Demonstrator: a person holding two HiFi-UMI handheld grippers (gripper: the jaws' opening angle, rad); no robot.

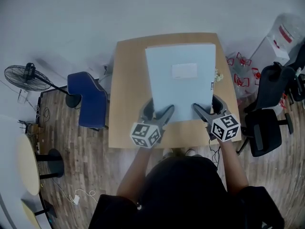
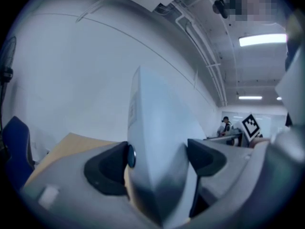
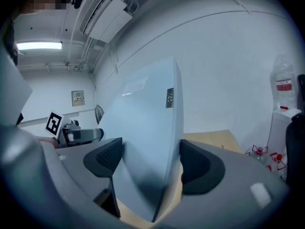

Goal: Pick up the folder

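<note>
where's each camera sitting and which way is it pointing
Head view: on the person's head, facing steeply down at the table and folder; both forearms, left tongs and right tongs show.
Left gripper view: on the left tongs, facing along the jaws, which clamp the folder's edge; wall and ceiling beyond.
Right gripper view: on the right tongs, facing along its jaws, also shut on the folder.
Shared: all three show the folder and table; each gripper view catches the other tongs' marker cube.

The folder (image 1: 180, 97) looks like smooth, matt plastic. The table (image 1: 127, 89) under it is light wood. The floor (image 1: 71, 173) has wood boards.
</note>
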